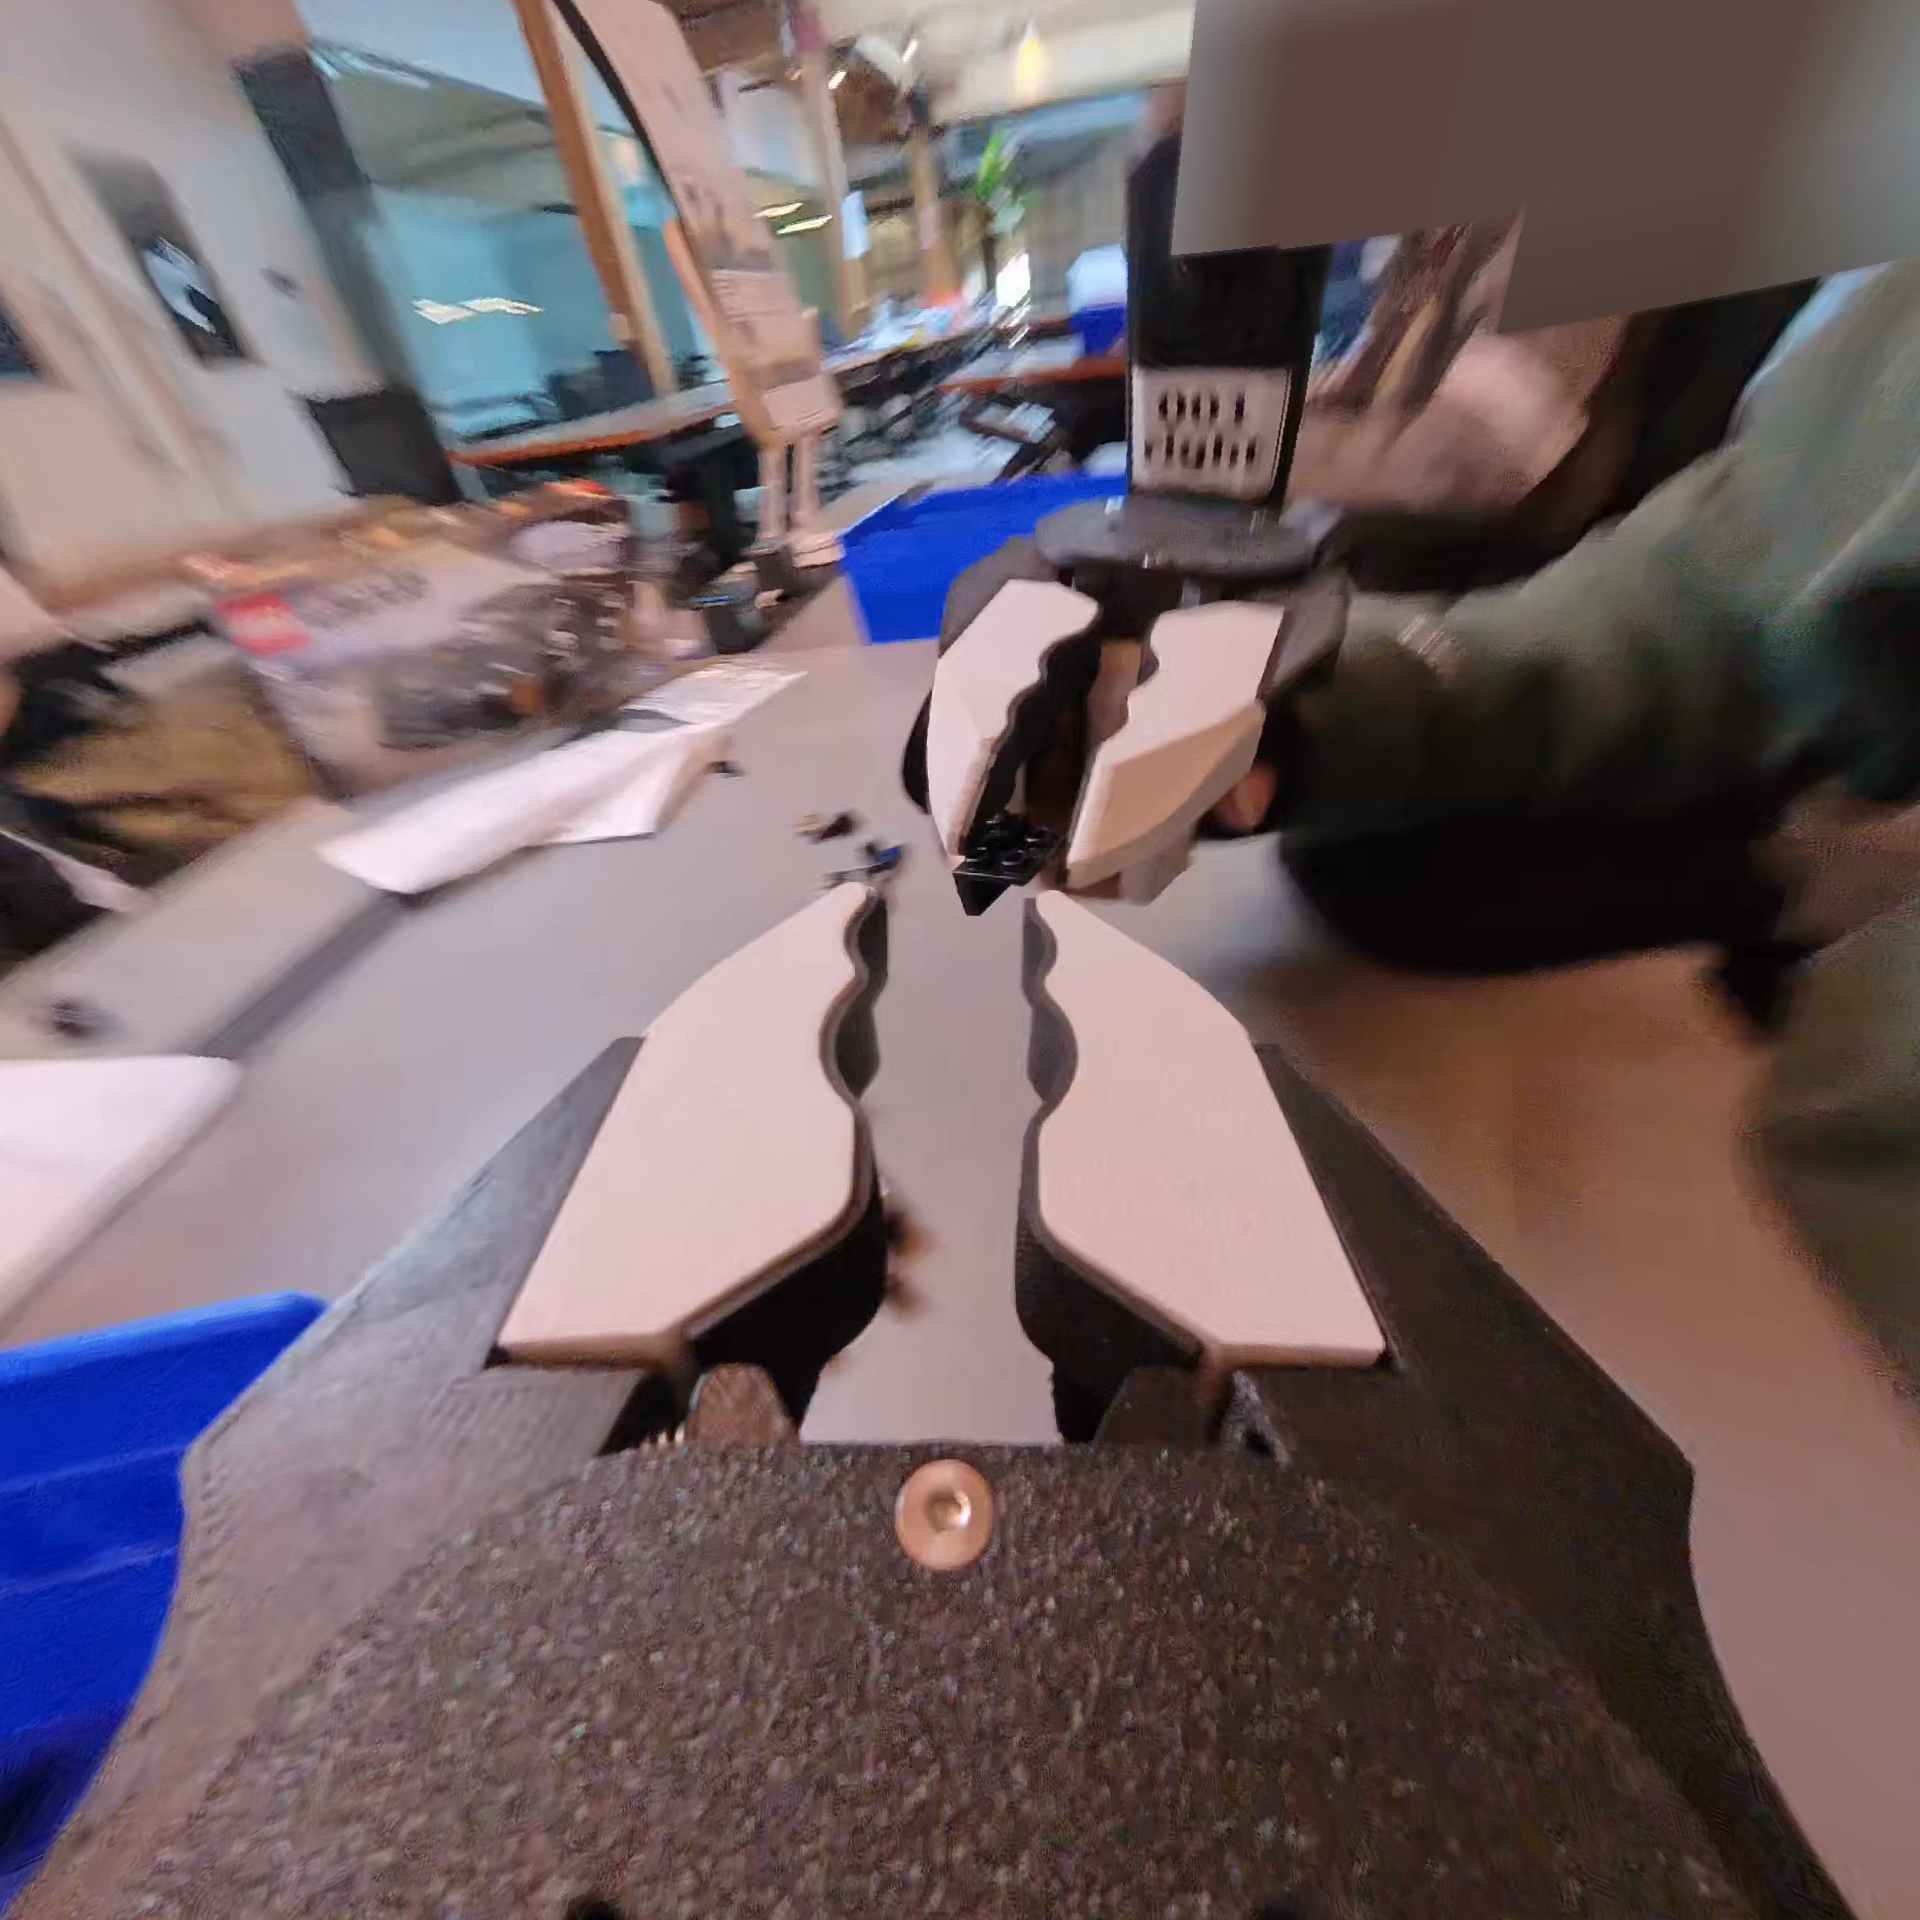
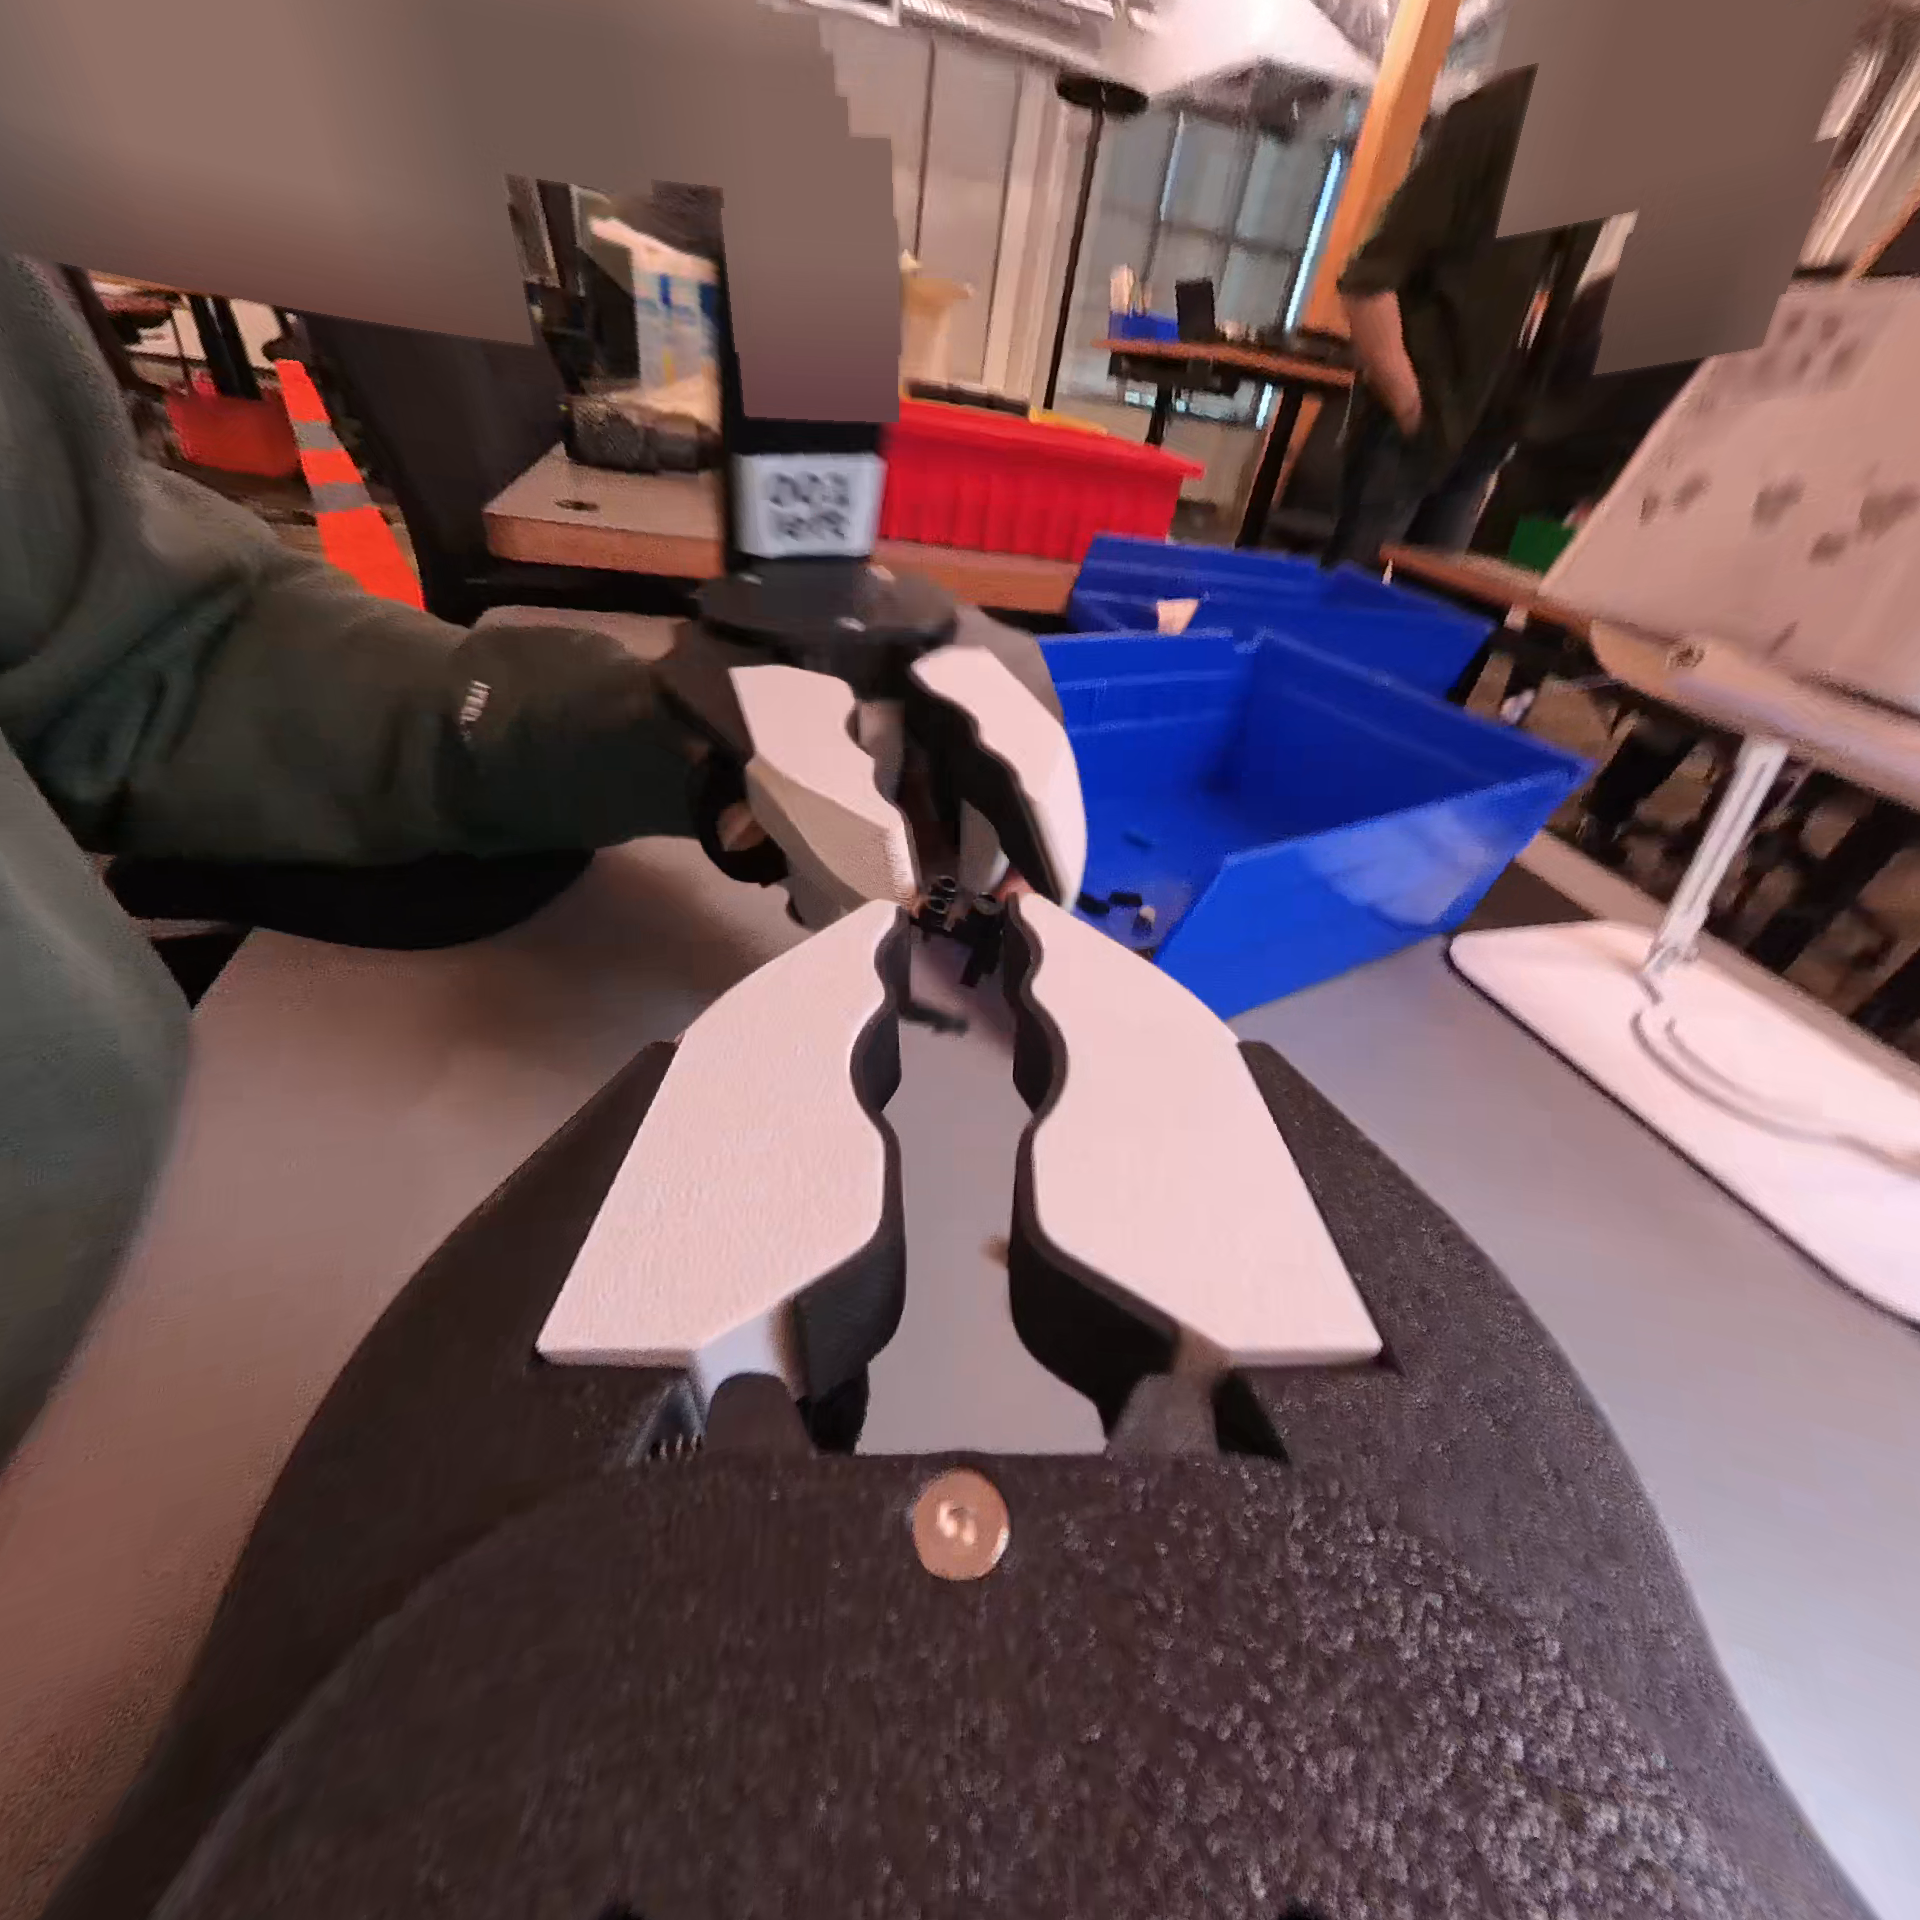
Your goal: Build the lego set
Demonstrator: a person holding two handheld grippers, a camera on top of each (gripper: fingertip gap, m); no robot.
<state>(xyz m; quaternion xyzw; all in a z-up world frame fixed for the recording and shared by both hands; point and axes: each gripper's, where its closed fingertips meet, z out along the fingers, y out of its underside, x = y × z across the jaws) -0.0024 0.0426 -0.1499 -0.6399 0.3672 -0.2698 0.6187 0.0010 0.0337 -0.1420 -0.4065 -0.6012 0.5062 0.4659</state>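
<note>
Left gripper (image 1: pixel 951 904) nearest lens, jaws apart, nothing between, over grey table (image 1: pixel 416 1039). Small dark bits (image 1: pixel 847 831) on table just past its tips. White paper (image 1: pixel 540 790) and blue bin (image 1: pixel 935 551) beyond, blurred. Right gripper (image 1: pixel 1023 857) facing it, jaws clamped on black brick (image 1: pixel 1003 847), just above and right of left tips. Gloved hand (image 1: pixel 1455 748) behind right gripper.
</note>
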